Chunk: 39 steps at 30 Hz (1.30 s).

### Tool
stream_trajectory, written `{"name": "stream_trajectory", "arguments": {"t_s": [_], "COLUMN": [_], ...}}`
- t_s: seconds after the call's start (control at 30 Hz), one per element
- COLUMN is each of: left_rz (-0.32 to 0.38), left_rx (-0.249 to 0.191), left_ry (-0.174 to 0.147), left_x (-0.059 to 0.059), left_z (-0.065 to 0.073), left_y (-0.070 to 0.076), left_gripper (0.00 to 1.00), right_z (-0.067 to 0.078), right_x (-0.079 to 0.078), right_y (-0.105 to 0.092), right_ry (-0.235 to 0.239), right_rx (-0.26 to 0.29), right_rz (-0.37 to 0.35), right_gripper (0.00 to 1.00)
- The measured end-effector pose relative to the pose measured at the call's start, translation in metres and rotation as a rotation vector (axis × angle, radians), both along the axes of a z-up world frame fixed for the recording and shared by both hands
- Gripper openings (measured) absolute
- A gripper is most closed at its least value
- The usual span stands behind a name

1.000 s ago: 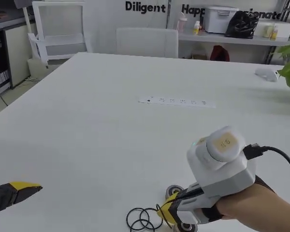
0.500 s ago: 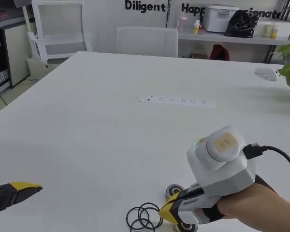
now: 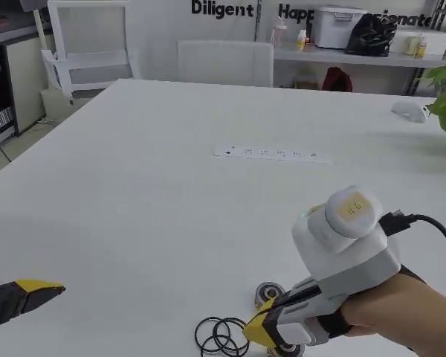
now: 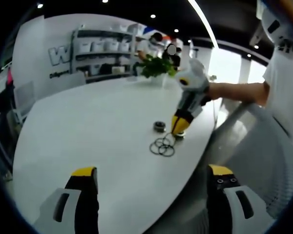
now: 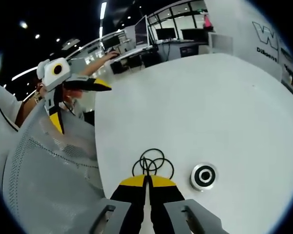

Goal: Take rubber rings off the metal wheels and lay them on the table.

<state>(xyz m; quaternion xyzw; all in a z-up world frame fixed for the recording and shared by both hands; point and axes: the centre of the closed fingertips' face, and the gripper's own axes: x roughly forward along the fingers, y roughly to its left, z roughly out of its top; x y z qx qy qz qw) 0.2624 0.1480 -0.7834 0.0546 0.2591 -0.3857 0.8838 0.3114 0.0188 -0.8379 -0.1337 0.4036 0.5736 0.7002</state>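
Rubber rings [image 3: 221, 336], three or four as far as could be told, lay in an overlapping cluster on the table [image 3: 171, 223], so part of the job looked done. One wheel [image 3: 269, 292] stood just beside them, and a second wheel [image 3: 286, 349] was half hidden under the right gripper [image 3: 260, 331]. Whether either wheel carried a ring was too small to tell, so what was left could not be judged surely. In the right gripper view the right gripper's jaws were pressed together, with their tips at the near edge of the cluster. No ring could be made out between them. The left gripper [image 3: 30, 290] hung well apart at the left, its jaws spread wide with nothing in them. Rings and wheels sat close to the table's near edge, so there was little margin on that side. Beyond them lay broad bare table, with only a power strip [image 3: 271, 155] well away.
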Motion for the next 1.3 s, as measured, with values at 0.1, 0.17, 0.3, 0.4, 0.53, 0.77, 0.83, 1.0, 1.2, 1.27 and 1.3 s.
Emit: {"name": "stream_trajectory", "arguments": {"t_s": [0.1, 0.17, 0.3, 0.4, 0.53, 0.77, 0.83, 1.0, 1.2, 1.27, 1.3], "left_rz": [0.001, 0.0, 0.002, 0.004, 0.002, 0.001, 0.003, 0.004, 0.005, -0.004, -0.008], "left_rx": [0.0, 0.002, -0.001, -0.002, 0.0, 0.001, -0.001, -0.003, -0.014, -0.012, -0.012], "left_ry": [0.001, 0.001, 0.0, 0.001, 0.001, 0.006, 0.004, -0.001, 0.0, 0.002, 0.003], "left_x": [0.0, 0.0, 0.0, 0.0, 0.0, -0.001, -0.001, 0.0, 0.0, -0.001, -0.002], "left_z": [0.0, 0.0, 0.0, 0.0, -0.001, -0.002, -0.001, 0.0, 0.0, 0.0, 0.0], "left_y": [0.0, 0.0, 0.001, 0.001, 0.001, 0.0, 0.0, 0.0, -0.001, -0.002, -0.003], "left_gripper": [0.94, 0.94, 0.94, 0.94, 0.94, 0.94, 0.94, 0.94, 0.94, 0.94, 0.95], "right_z": [0.001, 0.001, 0.005, 0.009, -0.003, -0.013, -0.013, -0.012, 0.0, 0.004, 0.008], "right_x": [-0.003, -0.005, -0.008, -0.014, -0.014, -0.005, -0.004, 0.001, 0.007, 0.006, 0.006], "right_y": [0.0, 0.0, 0.002, 0.006, 0.0, -0.01, -0.011, -0.016, -0.016, -0.013, -0.01], "right_ry": [0.005, 0.012, 0.032, 0.067, 0.036, -0.042, -0.049, -0.064, -0.076, -0.046, -0.049], "right_rx": [0.001, 0.001, 0.025, 0.052, -0.015, -0.101, -0.103, -0.117, -0.069, -0.04, -0.025], "right_rz": [0.014, 0.023, 0.031, 0.04, 0.066, 0.071, 0.068, 0.052, 0.018, -0.007, -0.004], "right_gripper": [0.0, 0.0, 0.0, 0.0, 0.0, 0.08, 0.09, 0.11, 0.15, 0.18, 0.18]}}
